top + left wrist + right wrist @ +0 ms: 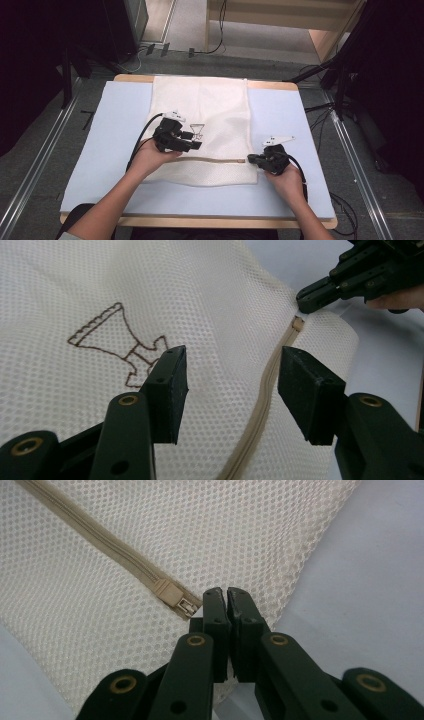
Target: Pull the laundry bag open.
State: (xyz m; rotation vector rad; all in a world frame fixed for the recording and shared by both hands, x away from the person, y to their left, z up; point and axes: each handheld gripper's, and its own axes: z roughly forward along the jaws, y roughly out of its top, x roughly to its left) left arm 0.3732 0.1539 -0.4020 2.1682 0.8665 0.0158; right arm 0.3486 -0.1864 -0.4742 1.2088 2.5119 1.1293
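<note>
Right gripper (227,597) clenched at mesh bag (200,100) edge, three o'clock of zipper slider (182,605); left gripper (232,385) released. Advise gripping slider squarely.

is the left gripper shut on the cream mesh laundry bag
No, in the left gripper view the left gripper has its black fingers wide apart over the cream mesh laundry bag, with the beige zipper showing between them.

Cream mesh laundry bag (210,115) lying flat on the surface (115,130); tan zipper (215,160) closed, embroidered motif (198,131) facing up.
</note>
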